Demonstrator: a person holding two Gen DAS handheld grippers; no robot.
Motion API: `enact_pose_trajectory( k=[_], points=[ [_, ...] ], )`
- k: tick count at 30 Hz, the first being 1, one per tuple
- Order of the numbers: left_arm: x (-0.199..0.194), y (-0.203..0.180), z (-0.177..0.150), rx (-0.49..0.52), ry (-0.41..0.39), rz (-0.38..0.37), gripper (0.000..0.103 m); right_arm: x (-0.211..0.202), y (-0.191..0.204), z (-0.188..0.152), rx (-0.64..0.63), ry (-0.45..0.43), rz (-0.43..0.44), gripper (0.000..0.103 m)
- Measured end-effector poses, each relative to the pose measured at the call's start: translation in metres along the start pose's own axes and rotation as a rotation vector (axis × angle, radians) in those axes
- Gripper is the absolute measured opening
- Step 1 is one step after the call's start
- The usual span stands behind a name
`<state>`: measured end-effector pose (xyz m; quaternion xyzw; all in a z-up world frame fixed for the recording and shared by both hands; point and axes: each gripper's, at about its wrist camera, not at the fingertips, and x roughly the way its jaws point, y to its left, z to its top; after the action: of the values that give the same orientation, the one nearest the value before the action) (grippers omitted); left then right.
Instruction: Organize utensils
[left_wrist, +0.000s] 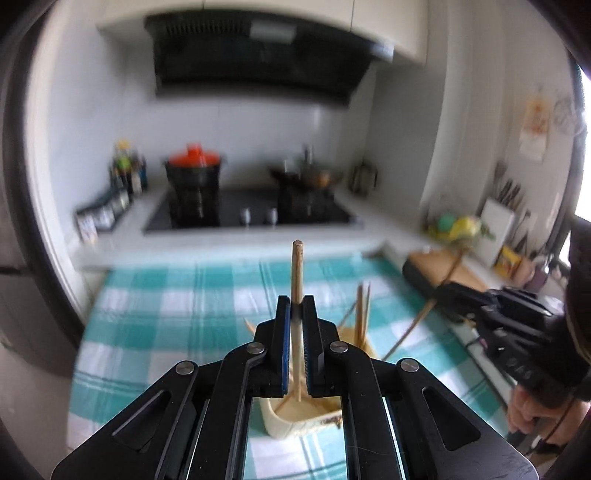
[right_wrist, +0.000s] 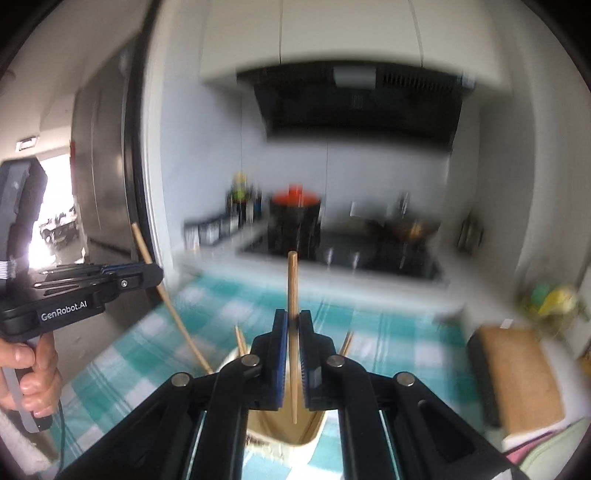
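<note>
Hovering over cream holder (left_wrist: 291, 424), L gripper (left_wrist: 296, 314) & R gripper (right_wrist: 293, 328) each pinch one chopstick (left_wrist: 296, 273); rim may be missed if tilted.

Both wrist views close above cloth (left_wrist: 177, 295), facing stove (right_wrist: 369, 254).

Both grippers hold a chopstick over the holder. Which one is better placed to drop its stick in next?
Probably right gripper: its chopstick hangs upright with its tip inside the holder. Left gripper's stick leans, tip at the rim.

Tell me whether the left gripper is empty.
No: the left gripper is shut on a wooden chopstick above the cream holder.
</note>
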<state>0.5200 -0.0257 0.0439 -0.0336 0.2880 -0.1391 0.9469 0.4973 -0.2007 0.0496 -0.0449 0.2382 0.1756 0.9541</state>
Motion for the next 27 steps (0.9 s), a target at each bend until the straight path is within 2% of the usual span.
enact_pose_trajectory(
  k=[3,5,7,9,11,13,15,16,17,18,21,24,27],
  points=[
    [0.042,0.007,-0.011,-0.006,0.117,0.006,0.005,0.056,-0.012,-0.016,0.041,0.175,0.032,0.006],
    [0.063,0.011,-0.018,-0.018,0.173,0.000,0.005,0.079,-0.018,-0.025,0.059,0.238,0.041,0.006],
    [0.072,0.013,-0.022,-0.028,0.194,0.010,0.008,0.103,-0.024,-0.033,0.096,0.303,0.046,0.008],
    [0.068,0.013,-0.023,-0.027,0.187,0.015,0.028,0.110,-0.028,-0.037,0.119,0.304,0.037,0.015],
    [0.050,0.012,-0.022,-0.011,0.139,0.027,0.064,0.105,-0.032,-0.036,0.144,0.275,0.030,0.047],
    [0.025,0.008,-0.020,0.021,0.065,0.052,0.076,0.086,-0.032,-0.028,0.149,0.200,0.007,0.054],
    [-0.004,0.003,-0.020,0.050,-0.001,0.068,0.089,0.057,-0.028,-0.020,0.119,0.127,-0.023,0.055],
    [-0.021,0.000,-0.022,0.059,-0.038,0.076,0.099,0.045,-0.024,-0.016,0.108,0.101,-0.033,0.060],
    [-0.036,-0.002,-0.024,0.063,-0.073,0.089,0.103,0.025,-0.020,-0.014,0.095,0.061,-0.046,0.066],
    [-0.052,-0.005,-0.028,0.065,-0.114,0.104,0.103,0.013,-0.017,-0.012,0.088,0.038,-0.054,0.069],
    [-0.106,-0.018,-0.056,0.061,-0.231,0.136,0.103,-0.044,0.003,-0.018,0.051,-0.038,-0.080,0.088],
    [-0.134,-0.029,-0.086,0.058,-0.211,0.150,0.103,-0.084,0.026,-0.039,0.021,-0.040,-0.111,0.090],
    [-0.158,-0.042,-0.121,0.040,-0.203,0.230,0.103,-0.120,0.043,-0.071,0.049,-0.037,-0.151,0.095]
  ],
)
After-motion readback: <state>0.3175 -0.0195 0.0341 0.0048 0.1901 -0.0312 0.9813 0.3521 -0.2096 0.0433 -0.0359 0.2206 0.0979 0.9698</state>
